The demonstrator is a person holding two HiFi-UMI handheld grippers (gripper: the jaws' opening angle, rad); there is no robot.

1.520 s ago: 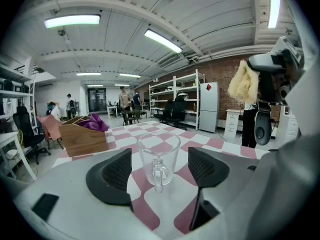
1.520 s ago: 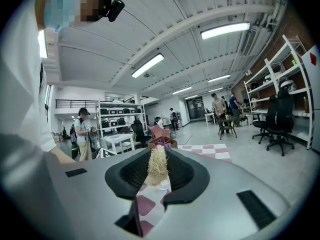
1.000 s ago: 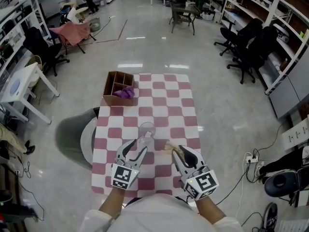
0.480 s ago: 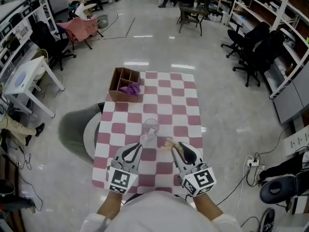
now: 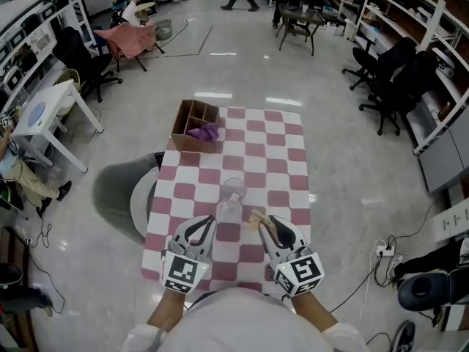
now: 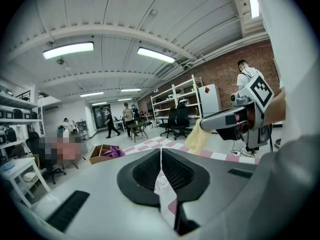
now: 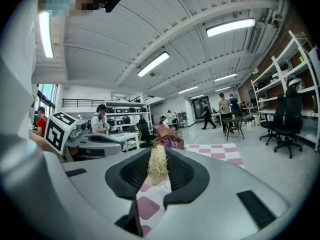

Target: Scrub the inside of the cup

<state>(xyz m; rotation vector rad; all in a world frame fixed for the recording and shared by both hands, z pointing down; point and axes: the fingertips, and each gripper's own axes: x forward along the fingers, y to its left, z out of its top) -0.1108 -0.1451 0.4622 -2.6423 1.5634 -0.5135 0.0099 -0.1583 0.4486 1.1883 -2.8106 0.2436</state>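
Note:
A clear cup (image 5: 231, 198) stands on the red-and-white checked table (image 5: 275, 163), just ahead of both grippers. My left gripper (image 5: 213, 224) reaches to its near side with the jaws closed to a thin slit. In the left gripper view a bit of the clear cup (image 6: 161, 180) shows in that slit. My right gripper (image 5: 264, 225) is shut on a straw-coloured fibre scrubber (image 5: 256, 217), held just right of the cup and outside it. The scrubber (image 7: 158, 165) stands up between the right jaws, and the scrubber (image 6: 197, 137) also shows in the left gripper view.
A cardboard compartment box (image 5: 189, 120) with a purple cloth (image 5: 208, 132) sits at the table's far left corner. A grey round seat (image 5: 132, 195) stands left of the table. Office chairs (image 5: 392, 75) and shelves line the right. People walk at the far end.
The left jaws stood open around the cup's near side a second ago and have since closed. The right gripper with the scrubber has hardly moved.

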